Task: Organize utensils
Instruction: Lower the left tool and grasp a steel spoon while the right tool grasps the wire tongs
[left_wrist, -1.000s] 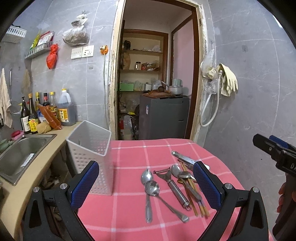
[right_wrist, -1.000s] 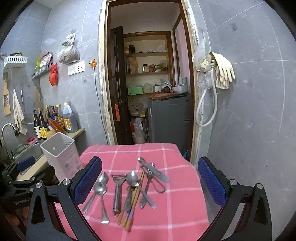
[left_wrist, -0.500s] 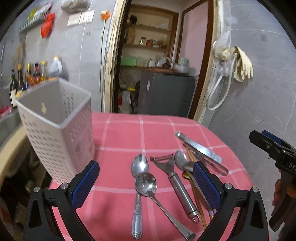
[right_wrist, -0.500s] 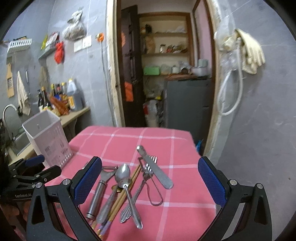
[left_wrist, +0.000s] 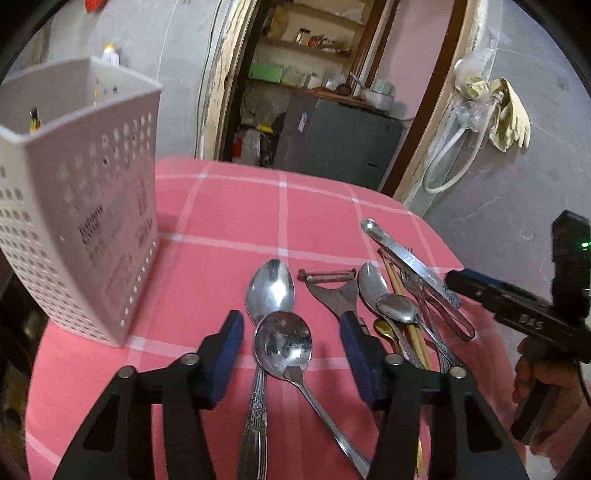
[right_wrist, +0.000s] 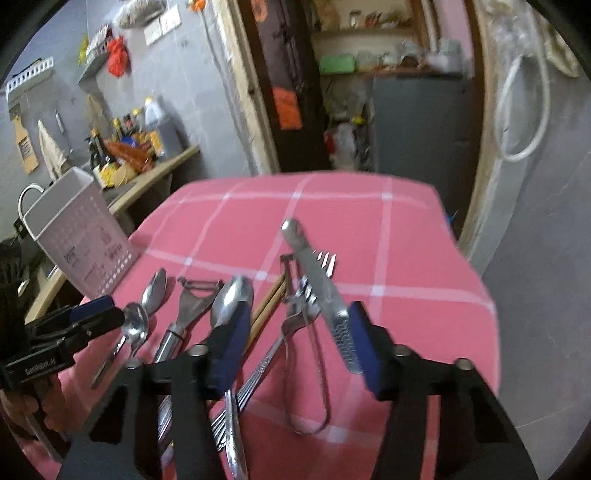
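Both grippers are poised low over the utensils, which lie loose along the near edge of the table (left_wrist: 229, 206), presumably so each can lift one piece; the left gripper (left_wrist: 291, 350), its jaws just narrowed to a middling gap and gripping nothing, straddles two spoons (left_wrist: 282, 343); the right gripper (right_wrist: 295, 339), also just narrowed and empty, brackets the knife (right_wrist: 321, 291); the white basket (left_wrist: 74, 206) stands empty at the left edge, likely their destination.

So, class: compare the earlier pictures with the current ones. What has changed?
Both grippers came down toward the cutlery and their jaws have just been closing. The left gripper straddles two spoons; the right gripper brackets the knife. Nothing is gripped yet. The cutlery and the white basket stayed put.
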